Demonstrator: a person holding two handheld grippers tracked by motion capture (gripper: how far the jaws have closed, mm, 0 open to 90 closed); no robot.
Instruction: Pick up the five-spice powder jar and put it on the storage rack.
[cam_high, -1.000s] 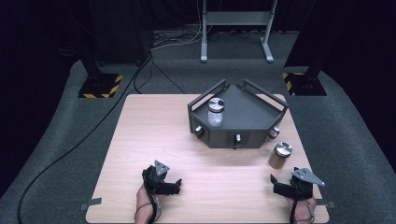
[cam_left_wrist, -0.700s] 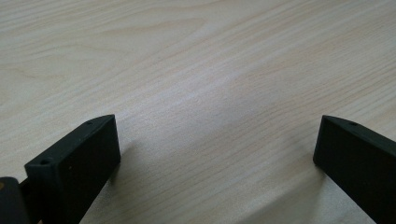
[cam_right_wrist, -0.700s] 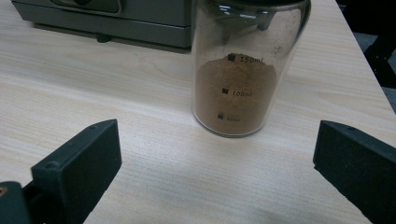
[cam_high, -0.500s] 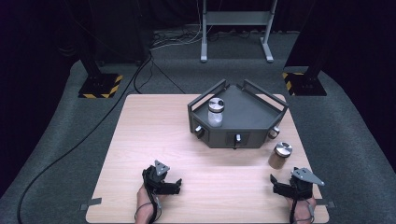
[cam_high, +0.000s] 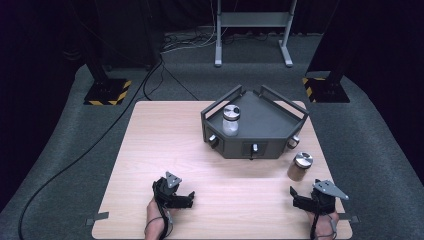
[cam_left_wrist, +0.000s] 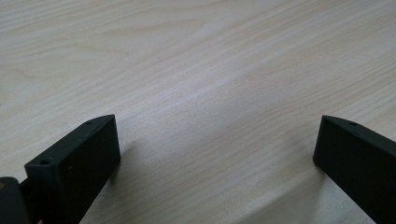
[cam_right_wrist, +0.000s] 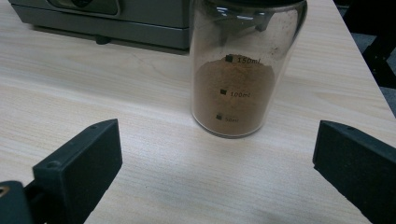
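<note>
Both pairs of fingers stand wide apart and hold nothing: the right gripper near the table's near right corner, the left gripper well apart from it at the near edge. Compared with a second ago, nothing has shifted; hands, tray and jars sit exactly where they were. That stillness suggests the work has not started, and that the reach for the brown jar is the step ahead.

Beyond the fingers, the largest thing is the grey tray, standing past the right gripper and off to its left, with a pale jar upright inside its left corner. Just beside the tray's near right face, on the bare wood, stands the brown jar, upright with a metal lid.

In the right gripper view the brown jar lies straight ahead of the gap between the open fingers, slightly right of centre, near but not between them. It is partly filled with brown powder. In the left gripper view, bare wood lies between the fingers.
</note>
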